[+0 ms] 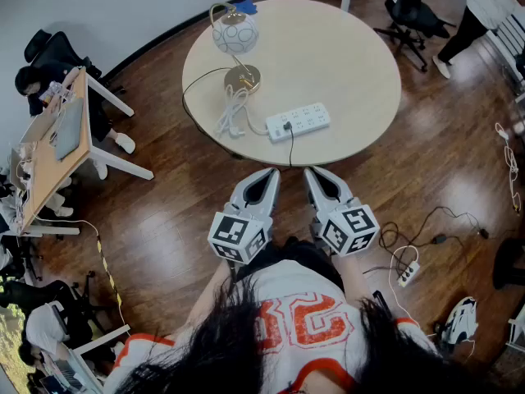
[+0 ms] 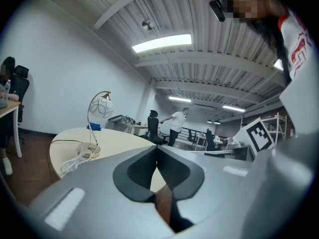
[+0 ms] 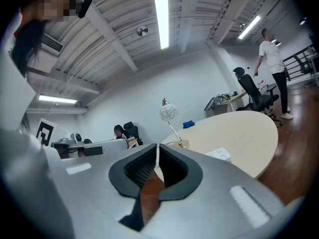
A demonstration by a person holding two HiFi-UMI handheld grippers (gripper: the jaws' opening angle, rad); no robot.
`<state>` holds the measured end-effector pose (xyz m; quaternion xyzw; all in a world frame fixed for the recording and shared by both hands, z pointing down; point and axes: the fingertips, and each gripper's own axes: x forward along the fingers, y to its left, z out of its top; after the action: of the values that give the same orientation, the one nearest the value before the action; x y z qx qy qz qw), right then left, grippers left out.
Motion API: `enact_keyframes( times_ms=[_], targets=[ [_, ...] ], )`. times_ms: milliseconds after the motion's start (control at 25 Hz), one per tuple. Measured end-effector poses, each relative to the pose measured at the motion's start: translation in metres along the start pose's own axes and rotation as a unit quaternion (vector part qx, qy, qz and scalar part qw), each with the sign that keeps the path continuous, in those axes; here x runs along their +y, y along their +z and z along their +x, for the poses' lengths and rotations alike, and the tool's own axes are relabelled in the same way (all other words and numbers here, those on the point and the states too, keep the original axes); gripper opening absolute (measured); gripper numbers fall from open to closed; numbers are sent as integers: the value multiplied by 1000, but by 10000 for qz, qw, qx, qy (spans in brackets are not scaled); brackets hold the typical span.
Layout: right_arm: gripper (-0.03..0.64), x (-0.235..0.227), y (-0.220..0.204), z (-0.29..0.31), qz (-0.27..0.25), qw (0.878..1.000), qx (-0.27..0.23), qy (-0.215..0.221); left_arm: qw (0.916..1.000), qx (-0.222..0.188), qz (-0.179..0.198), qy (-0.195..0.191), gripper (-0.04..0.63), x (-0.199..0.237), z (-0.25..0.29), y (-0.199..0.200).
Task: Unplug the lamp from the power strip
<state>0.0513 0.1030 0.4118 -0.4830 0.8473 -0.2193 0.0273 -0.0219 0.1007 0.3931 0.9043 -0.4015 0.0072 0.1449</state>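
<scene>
I'm running two handheld units, the left gripper [image 1: 269,175] and the right gripper [image 1: 316,172], both in pale grey tapering shells. The left marker cube [image 1: 239,235] and the right marker cube [image 1: 351,228] are white with black square patterns. The jaws are lined with black pads [image 3: 137,171], finely ribbed, and the person carrying them wears a white jersey [image 1: 305,298] with big orange-red numerals and orange-red sleeve trim.

Left tool [image 1: 266,174] and right tool [image 1: 317,171] hover side by side, jaws together, empty.
</scene>
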Motion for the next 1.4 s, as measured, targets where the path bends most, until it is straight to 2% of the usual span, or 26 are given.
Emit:
enact_keyframes(
  times_ms=[440, 800, 1120, 1360, 1400],
  targets=[
    [21, -19, -12, 2, 8, 9997, 230, 23, 9994, 147, -60, 295, 0, 3, 5, -14],
    [25, -36, -16, 29, 118, 9992, 354, -152, 9991, 277, -25, 314, 0, 41, 25, -14],
    [28, -72, 3, 76, 72, 9970, 367, -678, 9961, 821, 290, -118, 0, 105, 86, -22],
    [37, -88, 7, 92, 232, 9931, 434, -1063, 9880, 1224, 433, -840, 2, 127, 129, -45],
    [38, -89, 7, 94, 251, 9923, 454, -1128, 9846, 1338, 463, -1028, 39, 128, 136, -52]
  ],
)
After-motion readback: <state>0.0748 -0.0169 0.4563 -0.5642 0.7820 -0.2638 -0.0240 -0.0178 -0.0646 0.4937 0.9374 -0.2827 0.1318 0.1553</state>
